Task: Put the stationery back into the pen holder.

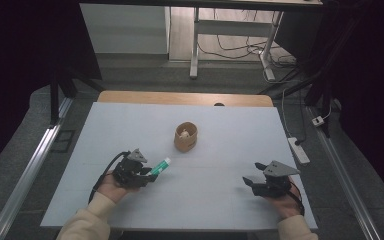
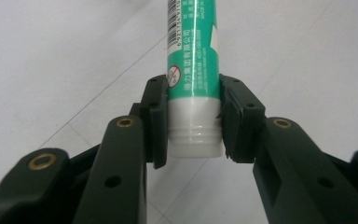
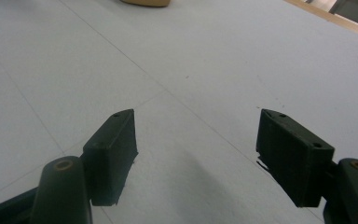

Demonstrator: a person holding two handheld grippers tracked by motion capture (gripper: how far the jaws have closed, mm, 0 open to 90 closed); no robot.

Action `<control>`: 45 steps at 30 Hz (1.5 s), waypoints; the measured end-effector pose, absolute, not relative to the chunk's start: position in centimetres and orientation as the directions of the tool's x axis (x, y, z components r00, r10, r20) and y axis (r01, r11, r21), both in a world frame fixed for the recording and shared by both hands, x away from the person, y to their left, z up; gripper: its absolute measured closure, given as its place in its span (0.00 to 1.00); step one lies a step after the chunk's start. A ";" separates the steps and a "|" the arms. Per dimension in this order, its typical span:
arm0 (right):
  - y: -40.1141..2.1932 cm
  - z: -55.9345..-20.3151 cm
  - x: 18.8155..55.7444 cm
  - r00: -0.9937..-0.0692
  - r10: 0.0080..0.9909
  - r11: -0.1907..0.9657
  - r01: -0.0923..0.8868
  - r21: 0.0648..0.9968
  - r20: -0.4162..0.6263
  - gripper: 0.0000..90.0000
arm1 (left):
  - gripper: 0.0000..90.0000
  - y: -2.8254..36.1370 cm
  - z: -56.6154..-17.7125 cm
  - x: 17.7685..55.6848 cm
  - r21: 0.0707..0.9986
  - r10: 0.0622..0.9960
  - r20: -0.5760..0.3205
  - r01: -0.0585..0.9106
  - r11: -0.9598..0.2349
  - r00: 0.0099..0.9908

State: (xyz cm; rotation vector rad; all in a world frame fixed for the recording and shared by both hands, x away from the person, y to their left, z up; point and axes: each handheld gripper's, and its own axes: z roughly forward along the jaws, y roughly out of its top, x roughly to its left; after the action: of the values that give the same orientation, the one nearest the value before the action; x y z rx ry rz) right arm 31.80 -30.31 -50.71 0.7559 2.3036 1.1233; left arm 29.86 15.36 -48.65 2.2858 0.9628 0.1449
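Left gripper (image 1: 152, 176), held low over the near-left of the white table (image 1: 230, 130) and aimed toward the centre: jaws clamped on the white cap end of a green-and-white glue stick (image 2: 193, 70), whose body juts forward off the surface. Label carries a barcode, a small round prohibition sign and fine print too small to read. Right gripper (image 1: 252, 175), near-right, low: jaws wide apart, nothing between them. Tan round container (image 1: 185, 138), mid-table, holds a small pale item, unidentifiable.

Right gripper (image 3: 196, 158) jaws wide apart over the pale table (image 3: 214, 70), tan container (image 3: 145, 2) far off.
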 end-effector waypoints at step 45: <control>-28.5 -49.7 30.7 -0.774 0.607 0.514 0.207 0.832 -0.183 0.31 | 0.72 8.6 -47.4 32.5 0.567 0.508 -0.076 0.456 -0.686 0.858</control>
State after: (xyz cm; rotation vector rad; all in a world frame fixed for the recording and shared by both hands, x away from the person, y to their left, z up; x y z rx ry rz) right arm 30.70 -28.52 -49.71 0.6664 2.3031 1.1781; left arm 32.54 8.63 -47.37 2.4387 0.6988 0.1152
